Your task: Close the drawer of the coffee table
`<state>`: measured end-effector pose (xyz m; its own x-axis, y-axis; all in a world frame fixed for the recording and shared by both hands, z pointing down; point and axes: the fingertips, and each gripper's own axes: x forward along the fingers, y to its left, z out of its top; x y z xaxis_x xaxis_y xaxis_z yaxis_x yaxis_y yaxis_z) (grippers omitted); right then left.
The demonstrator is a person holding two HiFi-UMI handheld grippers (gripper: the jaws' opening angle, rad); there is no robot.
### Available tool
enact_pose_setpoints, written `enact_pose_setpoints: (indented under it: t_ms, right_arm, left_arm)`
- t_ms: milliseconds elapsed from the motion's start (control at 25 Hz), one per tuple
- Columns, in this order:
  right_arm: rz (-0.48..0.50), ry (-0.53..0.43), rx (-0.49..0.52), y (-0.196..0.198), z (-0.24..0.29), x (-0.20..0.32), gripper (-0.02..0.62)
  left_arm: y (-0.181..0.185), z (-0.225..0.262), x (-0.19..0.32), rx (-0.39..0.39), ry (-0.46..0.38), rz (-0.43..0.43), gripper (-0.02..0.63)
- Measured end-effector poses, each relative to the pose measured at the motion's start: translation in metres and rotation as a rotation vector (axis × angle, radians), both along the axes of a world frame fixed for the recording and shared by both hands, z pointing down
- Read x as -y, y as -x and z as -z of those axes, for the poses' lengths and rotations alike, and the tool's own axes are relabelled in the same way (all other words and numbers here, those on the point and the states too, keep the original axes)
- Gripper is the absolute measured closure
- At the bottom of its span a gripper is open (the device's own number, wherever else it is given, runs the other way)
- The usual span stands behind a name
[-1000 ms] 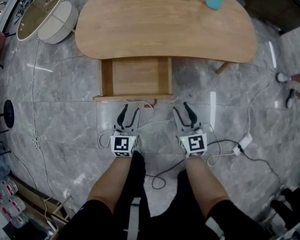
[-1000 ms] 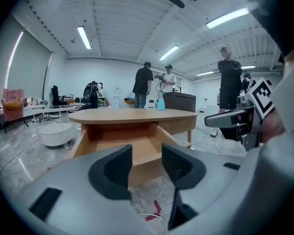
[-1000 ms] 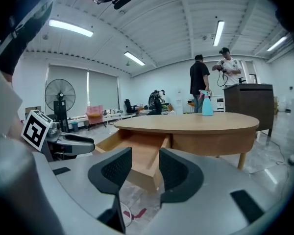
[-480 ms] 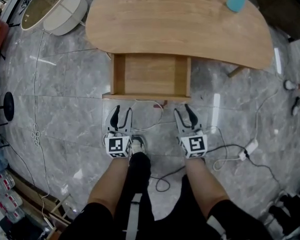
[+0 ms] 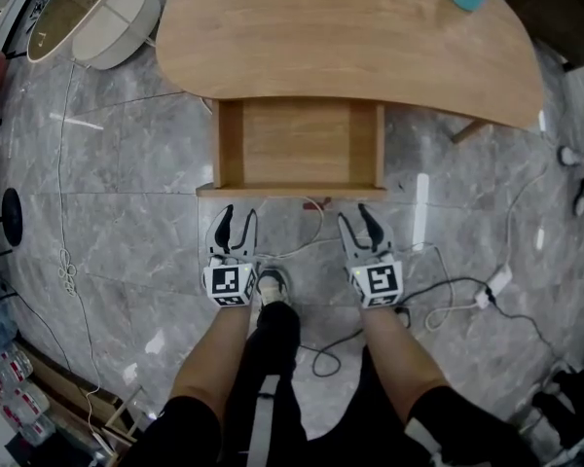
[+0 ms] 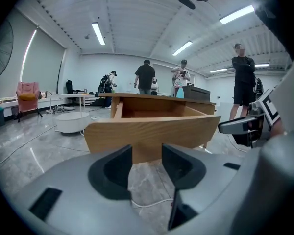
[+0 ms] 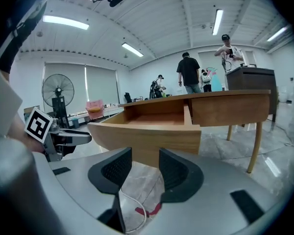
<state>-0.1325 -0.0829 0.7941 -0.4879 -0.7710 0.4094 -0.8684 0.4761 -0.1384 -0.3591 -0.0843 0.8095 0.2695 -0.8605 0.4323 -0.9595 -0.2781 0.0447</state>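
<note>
**Head view.** The drawer (image 5: 297,144) stands pulled out from under the wooden top of the table (image 5: 350,37), its open box empty and its front panel (image 5: 292,191) nearest the person. The left gripper (image 5: 237,214) and right gripper (image 5: 358,212) hang just short of that panel, over the grey floor (image 5: 127,212), one toward each end of it and not touching it. The panel's long axis runs left to right across the picture. The drawer's travel runs away from the person, back under the top. A thin cable (image 5: 302,236) lies on the floor between the grippers.

**Left gripper view.** The left gripper (image 6: 147,158) has its fingers (image 6: 112,168) spread, with only floor and cable in the gap. The front panel (image 6: 152,131) fills the middle ground beyond them, level and facing the camera. It looks like plain, stiff wood with no handle visible. It should take a flat push without yielding, and no pinch is needed.

**Right gripper view.** The right gripper (image 7: 145,163) also has its fingers (image 7: 112,170) apart and holds nothing, and the front panel (image 7: 147,133) lies near ahead. The box behind it is empty, so it is probably light to move. My judgement is to press on the panel's face toward both ends at once, so the drawer slides straight and does not skew and bind.
</note>
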Motion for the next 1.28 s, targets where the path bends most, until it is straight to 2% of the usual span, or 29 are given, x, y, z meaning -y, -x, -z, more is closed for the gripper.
enact_pose_setpoints:
  t_ms: [320,680,880,1080,1280]
  right_arm:
    - [0.020,-0.004,-0.002,0.015,-0.017,0.016,0.442]
    - [0.006,0.022,0.000,0.016,-0.025,0.023,0.442]
    - [-0.001,0.026,0.011,0.016,-0.021,0.022,0.442]
    - [-0.004,0.001,0.023,0.018,-0.010,0.025,0.442]
    - [-0.039,-0.052,0.027,0.014,0.004,0.059,0.442]
  left_arm:
    - [-0.010,-0.015,0.017,-0.007,-0.011,-0.045,0.431]
    - [-0.005,-0.013,0.028,-0.073,0.000,0.010,0.439]
    - [-0.006,-0.011,0.027,-0.080,0.007,-0.007,0.439]
    - [-0.008,-0.007,0.033,-0.098,0.005,-0.013,0.437]
    - [-0.013,0.005,0.058,-0.099,-0.034,-0.041,0.437]
